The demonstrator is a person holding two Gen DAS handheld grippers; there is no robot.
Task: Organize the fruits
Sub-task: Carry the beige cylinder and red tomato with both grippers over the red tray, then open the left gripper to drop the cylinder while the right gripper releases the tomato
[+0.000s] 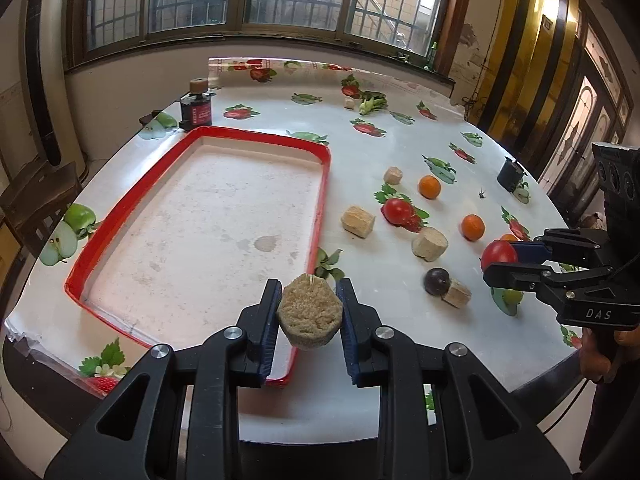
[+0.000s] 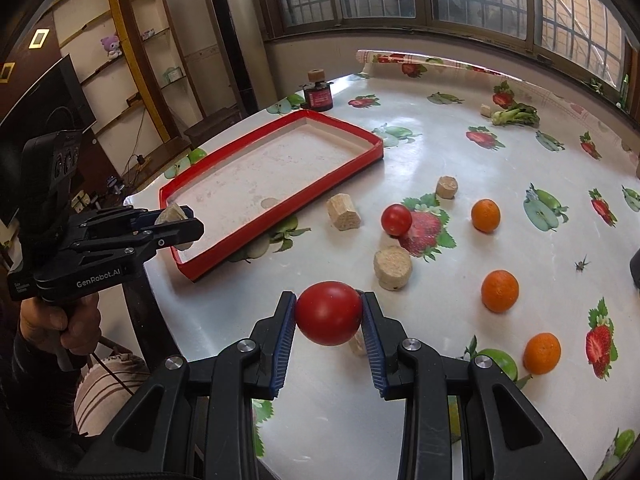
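The left gripper (image 1: pixel 308 312) was clamped on a tan fibrous block (image 1: pixel 310 312), held over the near corner of the red tray (image 1: pixel 120 216). The right gripper (image 2: pixel 329 314) was clamped on a red tomato (image 2: pixel 329 312), raised above the worktop (image 2: pixel 460 168) to the right of the tray. Also right of the tray, on the worktop, lay three oranges (image 2: pixel 499 291), a second tomato (image 2: pixel 396 220) and several more tan blocks (image 2: pixel 392 269).

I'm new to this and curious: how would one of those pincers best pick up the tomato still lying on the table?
Grip the tomato across its round middle, coming down from above, jaws to either side. It's a smooth ball sitting free on the table, with nothing touching it, like the one the right gripper holds.
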